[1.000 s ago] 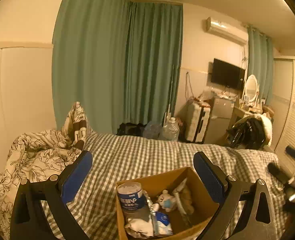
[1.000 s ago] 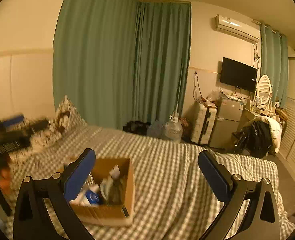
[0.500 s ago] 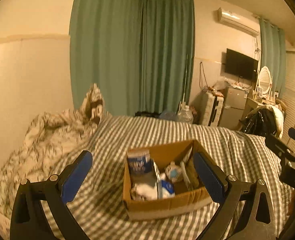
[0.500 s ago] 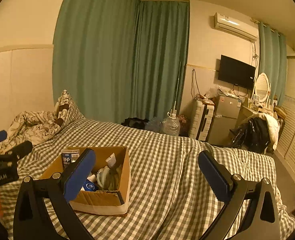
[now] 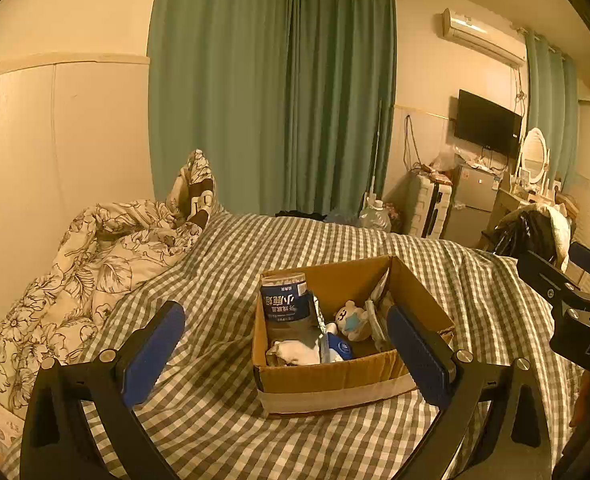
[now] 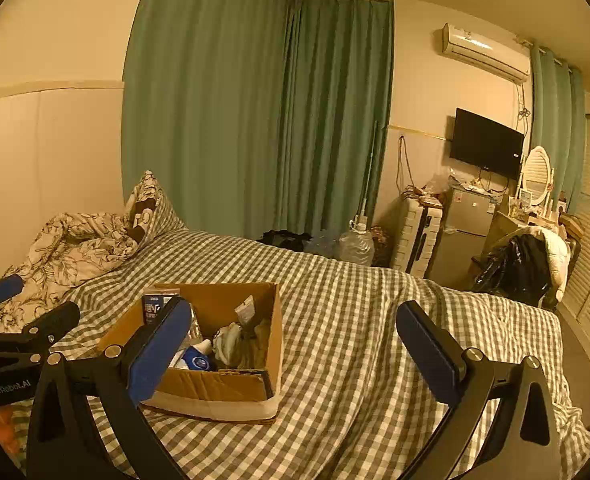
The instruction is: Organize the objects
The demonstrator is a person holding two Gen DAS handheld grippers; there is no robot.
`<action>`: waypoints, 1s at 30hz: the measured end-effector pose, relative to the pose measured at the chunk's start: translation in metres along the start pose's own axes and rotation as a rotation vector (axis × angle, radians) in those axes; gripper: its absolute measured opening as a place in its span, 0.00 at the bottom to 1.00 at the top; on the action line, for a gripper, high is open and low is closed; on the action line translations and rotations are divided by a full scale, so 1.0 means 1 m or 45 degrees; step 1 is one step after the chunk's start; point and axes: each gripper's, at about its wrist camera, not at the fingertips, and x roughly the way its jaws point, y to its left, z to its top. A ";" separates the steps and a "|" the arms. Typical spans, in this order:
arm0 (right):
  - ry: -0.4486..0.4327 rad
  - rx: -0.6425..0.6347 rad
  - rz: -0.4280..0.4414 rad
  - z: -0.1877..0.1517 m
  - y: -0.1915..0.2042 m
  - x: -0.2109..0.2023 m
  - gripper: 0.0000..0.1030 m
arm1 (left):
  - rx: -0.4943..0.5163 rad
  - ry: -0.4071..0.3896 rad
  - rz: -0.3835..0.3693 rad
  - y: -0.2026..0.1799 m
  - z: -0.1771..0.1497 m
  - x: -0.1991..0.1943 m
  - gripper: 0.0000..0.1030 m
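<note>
**Open box waits on checked bedspread, both grippers held wide**

A cardboard box (image 5: 335,376) sits on a bed covered by a green-and-white checked spread (image 5: 223,400), its flaps open. The left gripper (image 5: 285,344) hovers just short of it, fingers spread wide and empty, the box framed between the blue pads (image 5: 151,348). The right gripper (image 6: 295,348) is likewise spread wide and holds nothing; from its camera the box (image 6: 211,384) lies ahead and to the left, partly behind the left pad (image 6: 161,350).

Inside the box, at the far left corner from the left gripper, stands a can (image 5: 283,296) with a blue label. Nearer lie a white cloth (image 5: 295,350) and a blue-and-white packet (image 5: 337,350); a small plush toy (image 5: 353,320) rests toward the right wall. The rest of the contents is too jumbled to name.

Beyond the box, to the left, a floral quilt (image 5: 95,256) is bunched against the cream wall, with a pillow (image 5: 193,192) propped upright at its far end. Green curtains (image 5: 271,100) fill the corner straight ahead. To the right, past the bed's edge, are a water jug (image 6: 357,246), a white suitcase (image 6: 417,236), a small fridge (image 6: 465,220), a wall-mounted TV (image 6: 487,146), an air conditioner (image 6: 483,50) above, and an oval mirror (image 6: 537,176). Dark clothing (image 6: 523,268) is heaped on a chair. Warm lamplight tints everything amber.
</note>
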 end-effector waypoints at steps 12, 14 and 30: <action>0.021 0.023 0.009 0.000 -0.004 0.003 1.00 | -0.013 0.020 0.015 0.003 -0.002 0.002 1.00; 0.021 0.020 0.012 0.000 -0.004 0.003 1.00 | -0.012 0.021 0.013 0.003 -0.002 0.002 1.00; 0.052 -0.010 0.023 -0.004 0.006 0.008 1.00 | -0.006 0.025 0.015 0.002 -0.002 0.001 1.00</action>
